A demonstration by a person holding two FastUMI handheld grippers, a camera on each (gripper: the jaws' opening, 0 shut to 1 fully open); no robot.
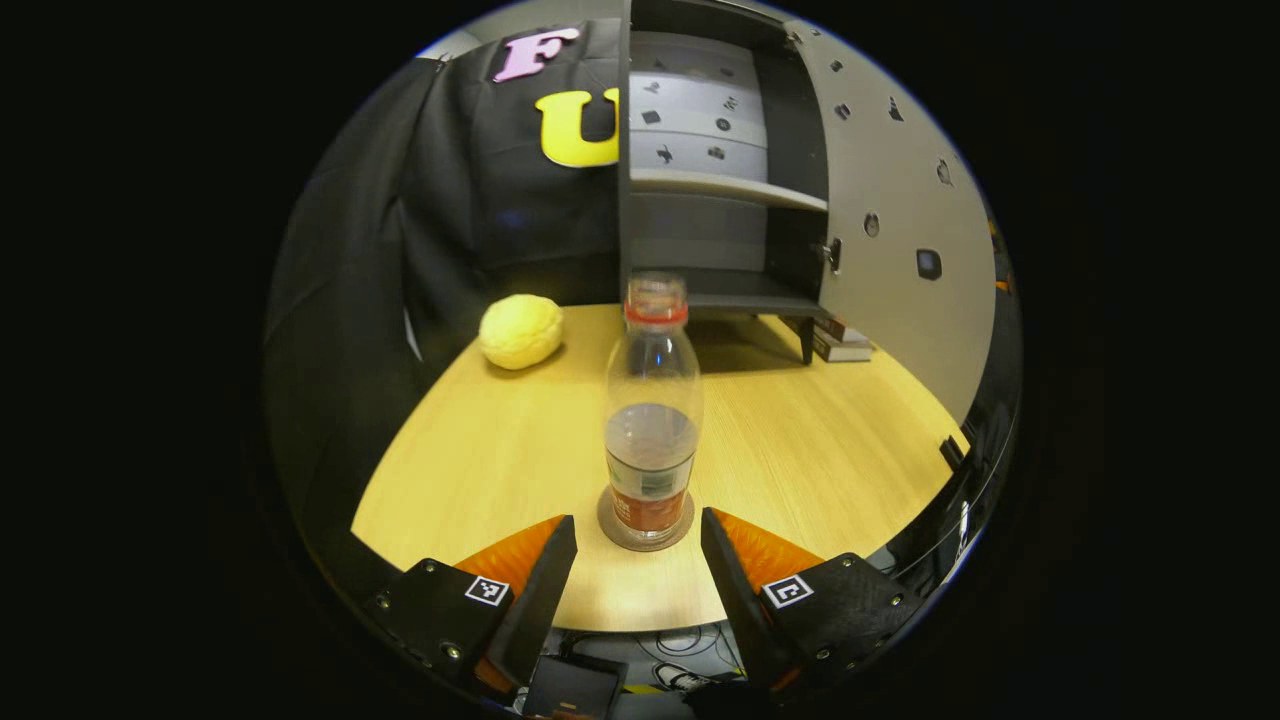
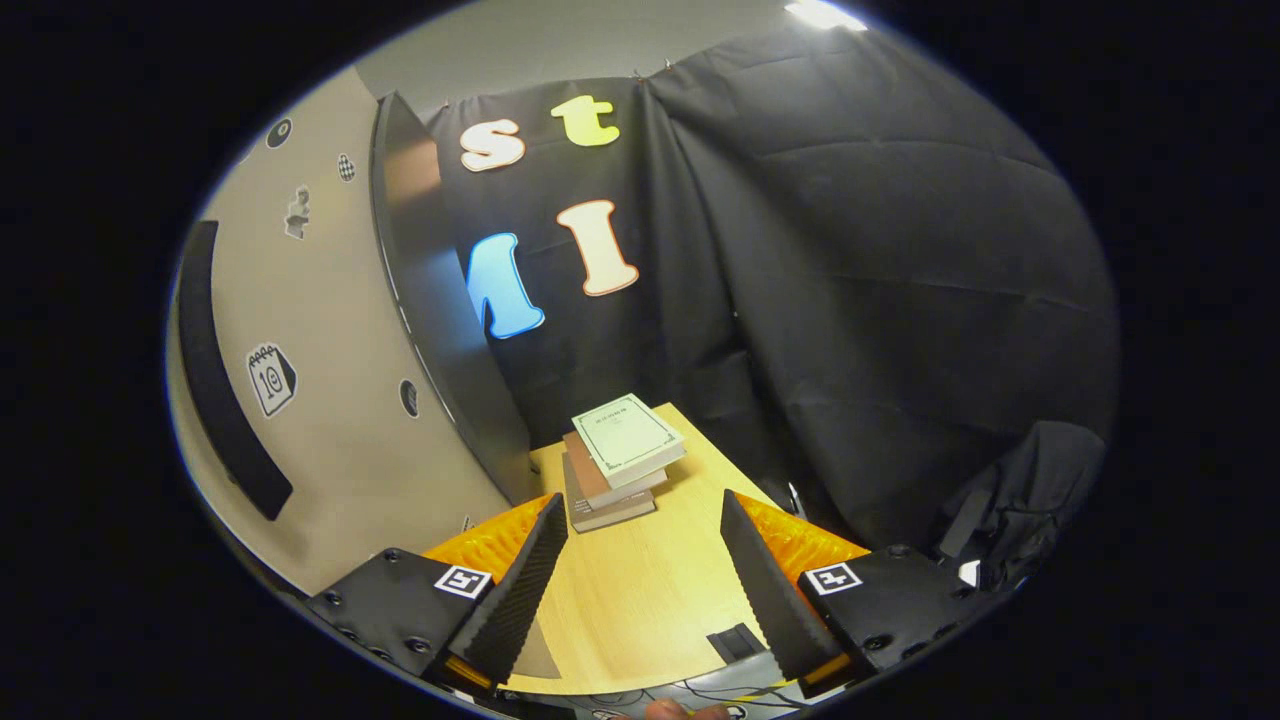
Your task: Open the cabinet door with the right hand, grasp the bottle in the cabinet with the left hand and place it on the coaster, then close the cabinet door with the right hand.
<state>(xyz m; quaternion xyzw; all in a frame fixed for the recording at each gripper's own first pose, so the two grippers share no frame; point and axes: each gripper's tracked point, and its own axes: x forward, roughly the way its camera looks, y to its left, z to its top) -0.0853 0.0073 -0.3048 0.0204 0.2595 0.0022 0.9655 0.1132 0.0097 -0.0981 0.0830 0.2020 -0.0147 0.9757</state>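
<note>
- bottle (image 1: 652, 420) stands upright on the coaster (image 1: 645, 535), near the front edge of the table (image 1: 820, 450); placement step looks done.
- clear plastic, roughly half full of clear liquid, red ring at the neck, label band low on the body; judged light to medium, walls likely give under a squeeze, smooth and a bit slippery, tall so it tips easily.
- best hold, if needed again: mid-body just above the label, not the narrow neck.
- left hand-held gripper (image 1: 638, 560) sits just in front of the bottle, fingers spread wide either side of the coaster, touching nothing, holding nothing.
- cabinet (image 1: 720, 200) is behind the bottle at the back of the table, shelves bare, door (image 1: 900, 230) swung open to the bottle's right.
- yellow round lump (image 1: 520, 330) lies behind and left of the bottle, well apart from it.
- right hand-held gripper (image 2: 640, 560) is spread wide, empty, beside the open door (image 2: 330, 400), with the door on its left; stack of books (image 2: 615, 460) is ahead of it on the table.
- remaining step, judged: close the door with the right; door edge is near the left finger, not touching as far as I can tell.
</note>
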